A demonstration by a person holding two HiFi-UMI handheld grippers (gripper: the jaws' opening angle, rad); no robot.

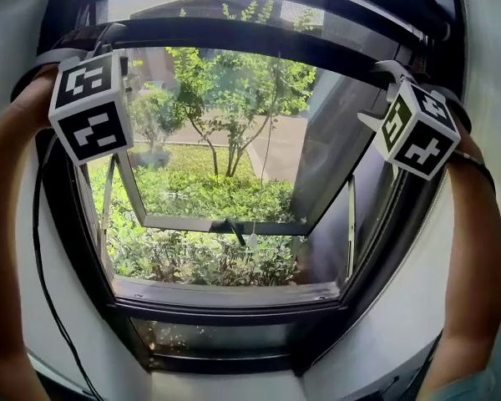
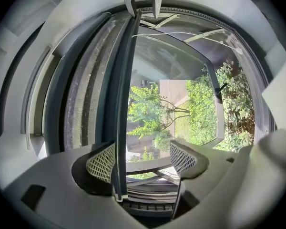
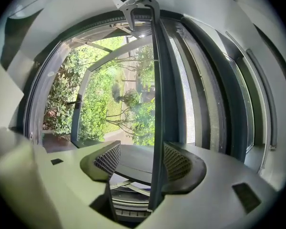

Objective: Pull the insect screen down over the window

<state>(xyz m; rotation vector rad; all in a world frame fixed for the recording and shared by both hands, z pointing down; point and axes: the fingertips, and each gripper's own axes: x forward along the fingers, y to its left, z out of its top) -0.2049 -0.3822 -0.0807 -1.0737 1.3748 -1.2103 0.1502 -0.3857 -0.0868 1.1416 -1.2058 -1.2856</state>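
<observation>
Insect screen (image 2: 81, 94) barely drawn, its pull bar (image 1: 234, 32) high at top of window frame (image 1: 234, 295). Your left tongs (image 2: 143, 160) gape apart, bar passing between jaws, against left pad. Your right tongs (image 3: 142, 160) also apart, bar beside right pad. Neither clamps bar.

Bright daylight pours in through the window (image 1: 234, 140), the near surfaces shadowed, edges bent by fisheye distortion.

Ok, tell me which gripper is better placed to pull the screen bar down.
Neither clearly: left gripper and right gripper each straddle the screen bar, jaws open, bar against one pad. Probably close both and pull together.
</observation>
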